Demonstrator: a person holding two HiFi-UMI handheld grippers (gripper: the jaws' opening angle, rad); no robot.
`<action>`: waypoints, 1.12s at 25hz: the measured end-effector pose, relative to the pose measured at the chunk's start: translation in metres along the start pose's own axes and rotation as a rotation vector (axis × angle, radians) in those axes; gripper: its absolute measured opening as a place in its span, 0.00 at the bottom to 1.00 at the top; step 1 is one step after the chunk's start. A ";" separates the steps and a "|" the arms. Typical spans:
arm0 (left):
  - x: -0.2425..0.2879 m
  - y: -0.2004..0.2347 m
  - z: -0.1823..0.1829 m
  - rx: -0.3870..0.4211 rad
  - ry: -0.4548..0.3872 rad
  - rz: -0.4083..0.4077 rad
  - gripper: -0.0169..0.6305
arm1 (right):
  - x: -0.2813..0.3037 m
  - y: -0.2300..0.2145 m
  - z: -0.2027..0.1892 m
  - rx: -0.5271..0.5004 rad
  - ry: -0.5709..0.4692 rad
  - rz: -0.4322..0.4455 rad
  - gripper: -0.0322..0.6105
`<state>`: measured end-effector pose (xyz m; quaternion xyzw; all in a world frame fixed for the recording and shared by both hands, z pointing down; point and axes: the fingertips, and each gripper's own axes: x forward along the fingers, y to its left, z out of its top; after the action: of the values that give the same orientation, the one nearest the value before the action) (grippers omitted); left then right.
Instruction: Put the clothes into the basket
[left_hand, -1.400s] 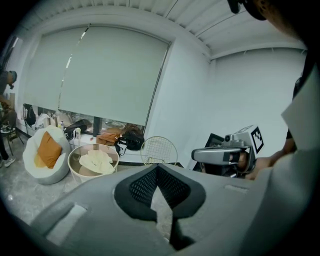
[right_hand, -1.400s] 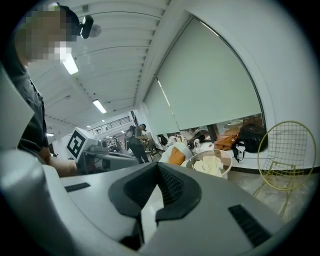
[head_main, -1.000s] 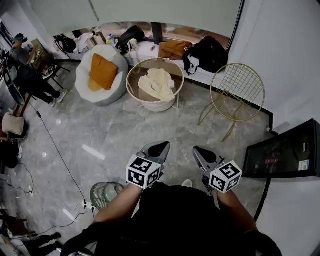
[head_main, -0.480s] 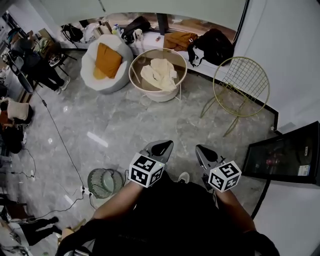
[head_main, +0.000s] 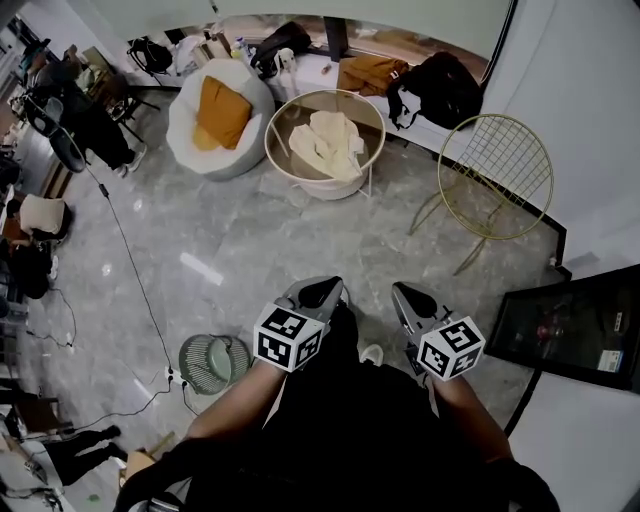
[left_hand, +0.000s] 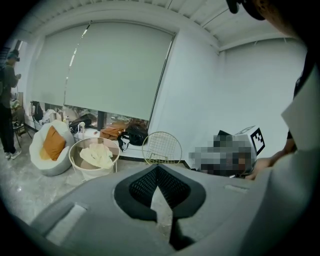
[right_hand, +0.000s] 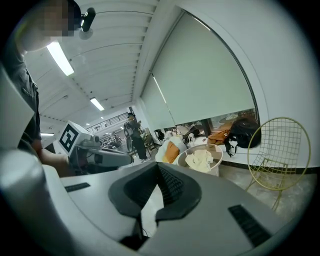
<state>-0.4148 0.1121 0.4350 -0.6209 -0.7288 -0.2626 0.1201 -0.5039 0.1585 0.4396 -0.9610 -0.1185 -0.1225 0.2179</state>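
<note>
Compared with one second ago, the basket (head_main: 318, 188) sits a little higher in the head view, at 12 o'clock, with the cream clothes (head_main: 328, 142) inside it. The fan (head_main: 212, 363) at 8 o'clock shows more. The left gripper (head_main: 322, 290) and right gripper (head_main: 408, 298) are side by side, well apart from the basket. Both have fingers together, holding nothing and touching nothing.

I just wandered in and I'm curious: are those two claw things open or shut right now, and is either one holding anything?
Left gripper: closed, holding nothing.
Right gripper: closed, holding nothing.
</note>
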 end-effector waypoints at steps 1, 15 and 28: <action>0.004 0.007 0.005 -0.003 -0.006 -0.002 0.03 | 0.007 -0.003 0.004 -0.005 0.003 -0.003 0.07; 0.058 0.168 0.099 -0.033 -0.091 0.041 0.03 | 0.162 -0.051 0.085 -0.052 0.061 0.021 0.07; 0.078 0.269 0.129 -0.057 -0.082 0.033 0.03 | 0.258 -0.067 0.131 -0.063 0.082 -0.001 0.07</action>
<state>-0.1505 0.2707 0.4295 -0.6461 -0.7151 -0.2554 0.0766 -0.2560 0.3212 0.4254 -0.9615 -0.1060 -0.1654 0.1921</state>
